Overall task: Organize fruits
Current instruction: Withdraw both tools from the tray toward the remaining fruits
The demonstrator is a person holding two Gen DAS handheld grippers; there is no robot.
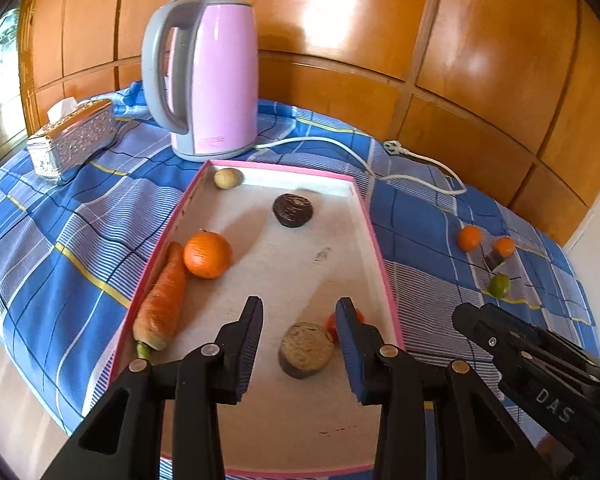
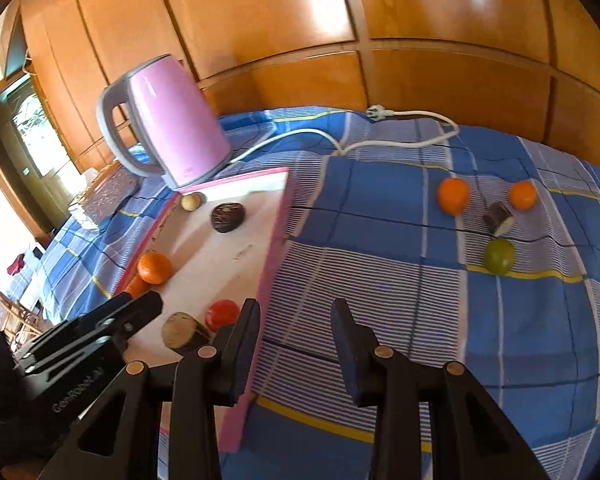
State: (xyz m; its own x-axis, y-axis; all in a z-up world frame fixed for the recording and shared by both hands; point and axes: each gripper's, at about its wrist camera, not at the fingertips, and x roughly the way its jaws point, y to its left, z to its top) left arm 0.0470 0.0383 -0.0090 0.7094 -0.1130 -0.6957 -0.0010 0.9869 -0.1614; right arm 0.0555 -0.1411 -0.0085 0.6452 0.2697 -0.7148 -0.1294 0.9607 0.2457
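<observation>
A pink-rimmed white tray (image 1: 380, 240) (image 2: 274, 224) lies on the blue plaid cloth. In it are an orange (image 1: 207, 255) (image 2: 154, 267), a carrot (image 1: 162, 300), a small tan fruit (image 1: 228, 178) (image 2: 191, 201), a dark round fruit (image 1: 293, 210) (image 2: 228, 217), a cut brown piece (image 1: 306, 350) (image 2: 184, 330) and a red fruit (image 2: 222, 314). On the cloth to the right lie two oranges (image 2: 453, 195) (image 2: 523, 195), a green fruit (image 2: 499, 256) (image 1: 499, 286) and a dark cut piece (image 2: 498, 218). My left gripper (image 1: 300, 320) is open and empty above the tray's near end. My right gripper (image 2: 296, 320) is open and empty above the cloth beside the tray.
A pink kettle (image 1: 204, 76) (image 2: 168, 120) stands behind the tray, its white cord (image 2: 400, 142) trailing right along the cloth. A silver tissue box (image 1: 72, 140) sits at the far left. Wooden panels rise behind the table.
</observation>
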